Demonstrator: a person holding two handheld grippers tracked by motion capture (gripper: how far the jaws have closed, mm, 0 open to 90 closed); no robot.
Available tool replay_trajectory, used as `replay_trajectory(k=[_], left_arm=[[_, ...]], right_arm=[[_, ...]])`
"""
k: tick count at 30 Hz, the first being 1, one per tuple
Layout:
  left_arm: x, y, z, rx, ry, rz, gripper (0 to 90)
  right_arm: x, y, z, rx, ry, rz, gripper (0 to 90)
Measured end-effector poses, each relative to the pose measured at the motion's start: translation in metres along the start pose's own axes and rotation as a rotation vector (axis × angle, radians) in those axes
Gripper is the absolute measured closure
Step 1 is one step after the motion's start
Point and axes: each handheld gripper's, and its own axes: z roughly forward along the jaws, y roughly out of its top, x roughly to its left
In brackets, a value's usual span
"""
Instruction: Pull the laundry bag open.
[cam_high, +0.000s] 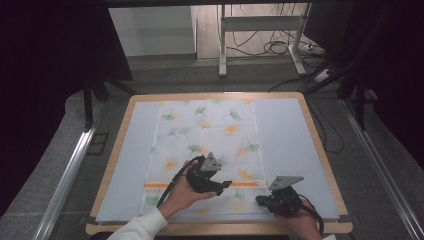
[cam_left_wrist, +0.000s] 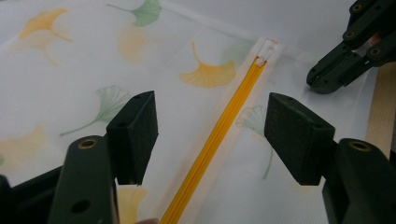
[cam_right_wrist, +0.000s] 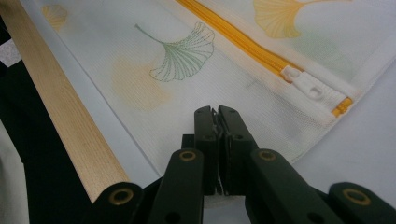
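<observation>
Zipping looks unstarted: right gripper (cam_right_wrist: 218, 116) pinches the mesh laundry bag's (cam_high: 210, 135) near corner flat on the surface (cam_high: 287, 145); left gripper (cam_left_wrist: 210, 135), jaws wide and empty, straddles the yellow zipper (cam_left_wrist: 219, 135), white slider (cam_right_wrist: 306, 85) at the end.

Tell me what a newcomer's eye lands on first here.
First, the white mesh bag printed with green and orange ginkgo leaves, lying flat mid-table. Next, its bright yellow zipper running across the near end, with the left gripper open above it. The right gripper is shut on the bag's near corner.
</observation>
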Motion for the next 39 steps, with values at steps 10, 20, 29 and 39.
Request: replay_trajectory(k=[10,20,29,39], left_arm=[[-0.009,0.015,0.024,0.005,-0.056,0.021,37.9],[-0.011,0.031,0.048,0.024,-0.057,0.08,41.5],[-0.011,0.037,0.063,0.02,-0.087,0.067,43.4],[-0.007,0.039,0.078,0.045,-0.088,0.066,43.7]], right_arm=[[0.001,0.0,0.0,0.004,-0.006,-0.012,85.8],[0.0,0.001,0.0,0.005,0.001,-0.015,85.8],[-0.001,0.001,0.001,0.003,0.004,-0.003,85.8],[-0.002,0.001,0.001,0.001,0.009,-0.004,86.0]])
